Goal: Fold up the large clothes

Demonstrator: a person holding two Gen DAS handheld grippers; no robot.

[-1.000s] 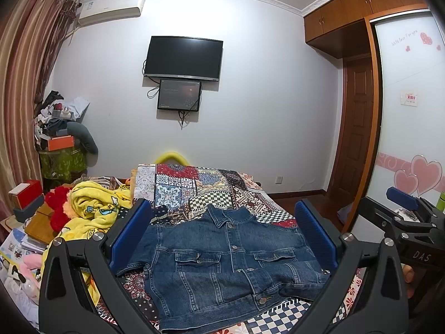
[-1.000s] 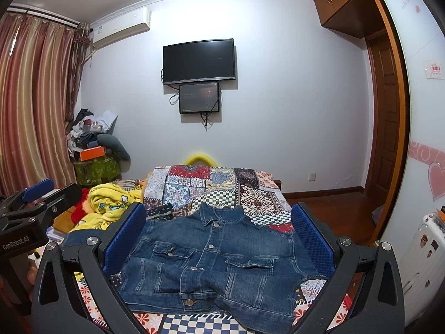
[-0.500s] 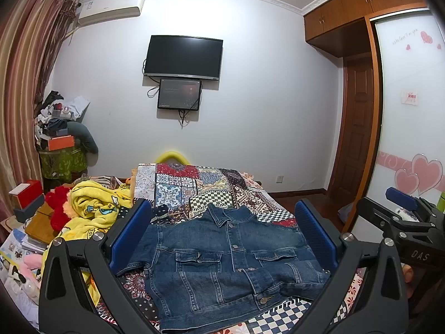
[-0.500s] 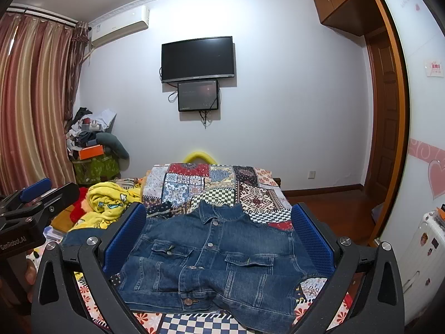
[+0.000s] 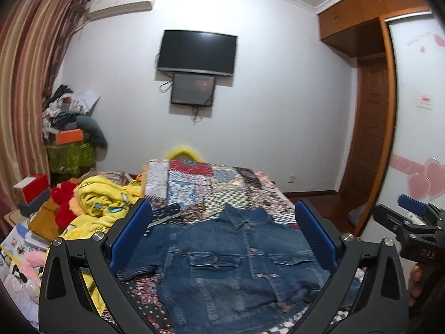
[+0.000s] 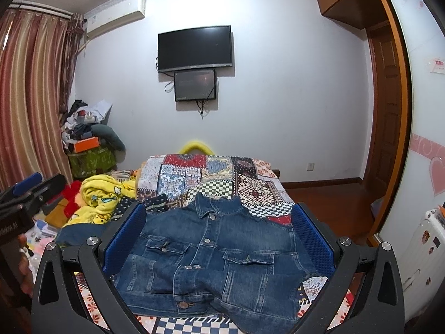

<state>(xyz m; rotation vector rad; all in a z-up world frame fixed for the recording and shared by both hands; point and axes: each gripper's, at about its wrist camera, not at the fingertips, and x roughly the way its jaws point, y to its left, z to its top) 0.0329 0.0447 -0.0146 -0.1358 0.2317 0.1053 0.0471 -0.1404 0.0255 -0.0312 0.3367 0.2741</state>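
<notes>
Right wrist view: your denim jacket [image 6: 214, 253] lies flat on the bed [image 6: 250, 186], collar toward the far wall. Both grippers [image 5: 222, 239] [image 6: 218, 239] hover level above it, jaws spread, empty.

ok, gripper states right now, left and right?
Left gripper: open, holding nothing, above the denim jacket.
Right gripper: open, holding nothing.

Left gripper [image 5: 222, 233]: black frame, 2 blue-padded fingers [image 5: 130, 236] spread wide, gripping nothing. Right gripper [image 6: 219, 239]: same build, fingers [image 6: 313, 240] equally wide, also unloaded. Both level, side by side.
</notes>
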